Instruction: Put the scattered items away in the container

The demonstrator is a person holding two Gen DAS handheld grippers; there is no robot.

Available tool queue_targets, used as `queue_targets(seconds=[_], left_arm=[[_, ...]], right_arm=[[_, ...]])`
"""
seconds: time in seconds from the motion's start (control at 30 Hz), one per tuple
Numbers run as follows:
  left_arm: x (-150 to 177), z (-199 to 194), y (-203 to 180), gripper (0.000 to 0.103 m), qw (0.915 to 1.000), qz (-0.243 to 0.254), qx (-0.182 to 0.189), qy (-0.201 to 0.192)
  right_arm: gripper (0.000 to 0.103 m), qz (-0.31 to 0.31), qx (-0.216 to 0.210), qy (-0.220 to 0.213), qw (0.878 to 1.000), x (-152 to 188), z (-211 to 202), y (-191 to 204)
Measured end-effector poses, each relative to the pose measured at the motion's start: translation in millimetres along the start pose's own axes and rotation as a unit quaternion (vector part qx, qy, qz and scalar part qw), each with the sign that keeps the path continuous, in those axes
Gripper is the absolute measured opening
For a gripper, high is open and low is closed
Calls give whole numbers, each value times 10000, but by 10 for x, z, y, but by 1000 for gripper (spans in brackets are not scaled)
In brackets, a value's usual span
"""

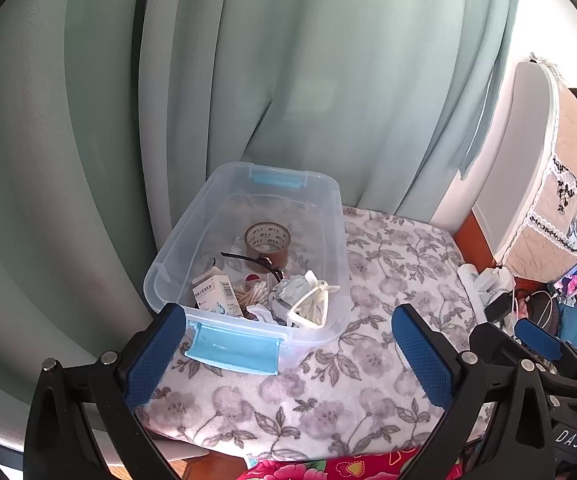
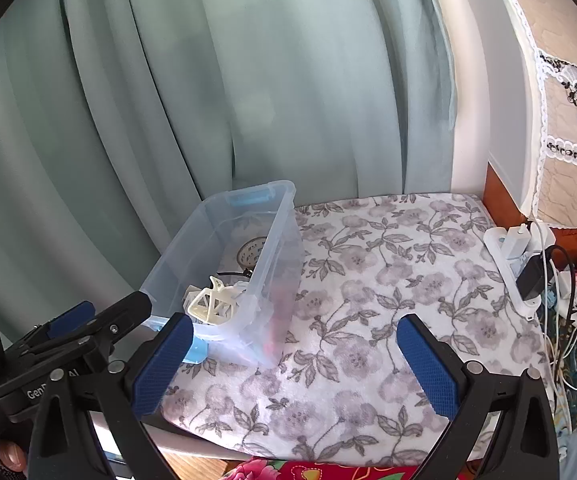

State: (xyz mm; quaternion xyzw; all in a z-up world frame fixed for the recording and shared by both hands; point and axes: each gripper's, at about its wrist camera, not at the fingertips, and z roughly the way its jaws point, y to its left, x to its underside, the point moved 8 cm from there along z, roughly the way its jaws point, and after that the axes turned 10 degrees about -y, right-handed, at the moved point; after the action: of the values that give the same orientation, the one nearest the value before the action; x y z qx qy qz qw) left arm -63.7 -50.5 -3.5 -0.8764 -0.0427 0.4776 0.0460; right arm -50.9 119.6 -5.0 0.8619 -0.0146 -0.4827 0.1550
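- Both my claws are released and carry nothing: the left claw (image 1: 288, 356) low in its frame, the right claw (image 2: 294, 364) likewise.
- Risk, as I judge it: my left claw's pad sits just beside the container (image 1: 192, 248); a careless swing could shove it along the floral cloth (image 2: 388, 280).
- The container is clear plastic with blue latches, centre-left, holding the tape roll (image 1: 267, 245), small carton (image 1: 216, 292) and white clips (image 2: 208, 304).
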Motion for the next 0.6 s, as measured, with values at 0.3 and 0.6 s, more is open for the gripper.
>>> queue_targets(seconds=[0.3, 0.6], left_arm=[[63, 6, -8, 103, 10000, 45, -27, 36], [61, -12, -12, 103, 9999, 74, -98, -76]], right_arm=[[103, 66, -13, 20, 10000, 69, 18, -44], [103, 87, -23, 5, 10000, 134, 0, -68]])
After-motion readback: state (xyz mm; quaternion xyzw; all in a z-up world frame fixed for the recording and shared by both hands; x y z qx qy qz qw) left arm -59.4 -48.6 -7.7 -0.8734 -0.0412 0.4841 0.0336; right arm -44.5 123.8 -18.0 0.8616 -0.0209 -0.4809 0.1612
